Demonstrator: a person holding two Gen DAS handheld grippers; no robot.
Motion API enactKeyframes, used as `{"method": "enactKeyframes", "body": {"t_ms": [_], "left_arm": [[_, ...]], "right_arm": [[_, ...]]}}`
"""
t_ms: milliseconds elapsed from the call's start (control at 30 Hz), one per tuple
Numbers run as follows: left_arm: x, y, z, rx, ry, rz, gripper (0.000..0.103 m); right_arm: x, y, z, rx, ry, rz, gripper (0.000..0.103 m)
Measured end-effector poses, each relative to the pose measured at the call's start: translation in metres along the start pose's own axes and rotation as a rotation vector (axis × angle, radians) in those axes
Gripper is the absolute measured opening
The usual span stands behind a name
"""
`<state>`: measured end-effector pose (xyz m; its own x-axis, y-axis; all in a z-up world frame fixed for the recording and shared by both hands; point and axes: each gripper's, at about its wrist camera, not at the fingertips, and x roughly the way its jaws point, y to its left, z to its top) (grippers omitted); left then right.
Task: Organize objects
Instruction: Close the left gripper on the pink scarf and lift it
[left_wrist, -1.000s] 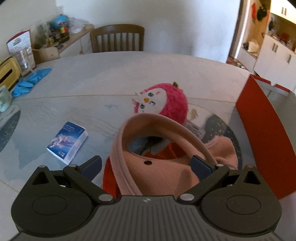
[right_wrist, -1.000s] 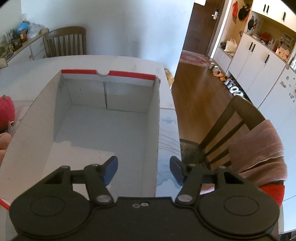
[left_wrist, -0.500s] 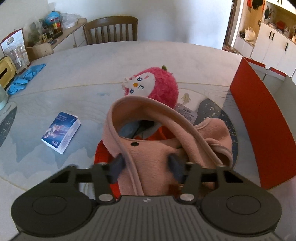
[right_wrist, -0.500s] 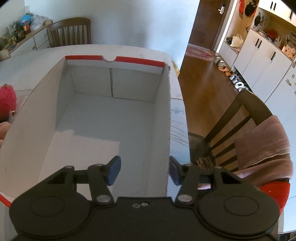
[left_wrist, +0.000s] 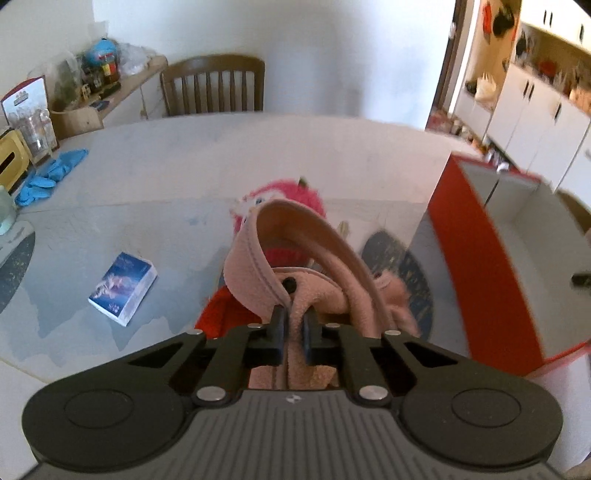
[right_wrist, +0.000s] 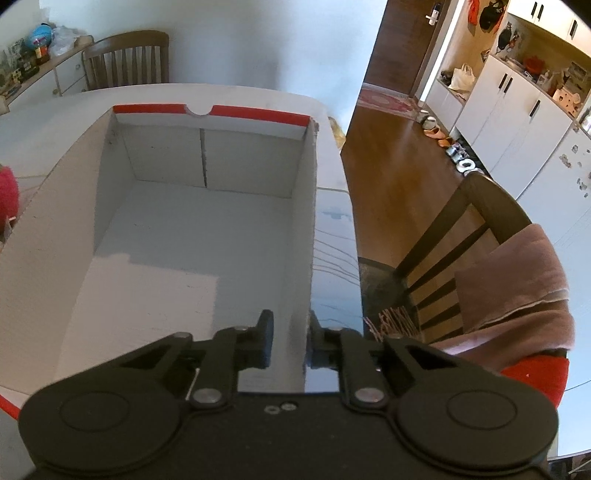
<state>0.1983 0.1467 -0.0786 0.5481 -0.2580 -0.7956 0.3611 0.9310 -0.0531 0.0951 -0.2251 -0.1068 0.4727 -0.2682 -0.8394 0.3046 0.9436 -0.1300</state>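
Near the front edge of the pale round worktop (left_wrist: 177, 177), left tool (left_wrist: 293, 325) is clamped shut on a fold of the pink fleece garment (left_wrist: 317, 295), which lies bunched over something red. Just behind it sits the pink furry plush toy (left_wrist: 295, 192); a small blue printed box (left_wrist: 123, 288) lies well left. Right tool (right_wrist: 290, 332) is pinched closed on the near right wall of the red-and-white open cardboard box (right_wrist: 207, 236), at the worktop's right side.
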Motion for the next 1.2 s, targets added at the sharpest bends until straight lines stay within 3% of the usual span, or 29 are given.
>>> {"method": "enactKeyframes", "body": {"t_ms": [267,400,567,700,800,833,867,933,1067,1200], "left_arm": [[-0.042,-0.008,0.029,0.005,-0.072,-0.079,0.008],[-0.027,0.002,0.023,-0.079,0.005,-0.135,0.008],[-0.004,-0.002,-0.004,-0.042,0.098,-0.109,0.008],[0.004,-0.001,-0.014,-0.023,0.119,-0.100,0.010],[0.000,-0.003,-0.019,0.023,0.109,-0.069,0.024],[-0.002,-0.002,-0.020,0.037,0.100,-0.066,0.034],[-0.004,-0.004,-0.019,0.056,0.089,-0.067,0.052],[-0.008,-0.008,-0.018,0.115,0.056,-0.068,0.079],[0.003,-0.015,-0.013,0.179,0.056,-0.019,0.079],[0.024,-0.018,-0.014,0.195,0.108,0.022,0.079]], "right_arm": [[0.000,-0.003,-0.001,-0.001,-0.005,0.002,0.007],[-0.001,-0.004,-0.002,-0.001,-0.008,0.007,0.007],[-0.002,-0.003,-0.004,-0.017,-0.008,0.015,0.007],[-0.002,-0.002,-0.004,-0.022,-0.007,0.019,0.007],[-0.003,-0.002,-0.004,-0.029,-0.007,0.022,0.008],[-0.003,-0.002,-0.004,-0.030,-0.008,0.024,0.008],[-0.003,-0.002,-0.004,-0.031,-0.008,0.024,0.008],[-0.003,-0.002,-0.004,-0.028,-0.008,0.030,0.009],[-0.003,-0.001,-0.004,-0.035,-0.009,0.033,0.011],[-0.003,0.000,-0.005,-0.036,-0.009,0.032,0.012]]}}
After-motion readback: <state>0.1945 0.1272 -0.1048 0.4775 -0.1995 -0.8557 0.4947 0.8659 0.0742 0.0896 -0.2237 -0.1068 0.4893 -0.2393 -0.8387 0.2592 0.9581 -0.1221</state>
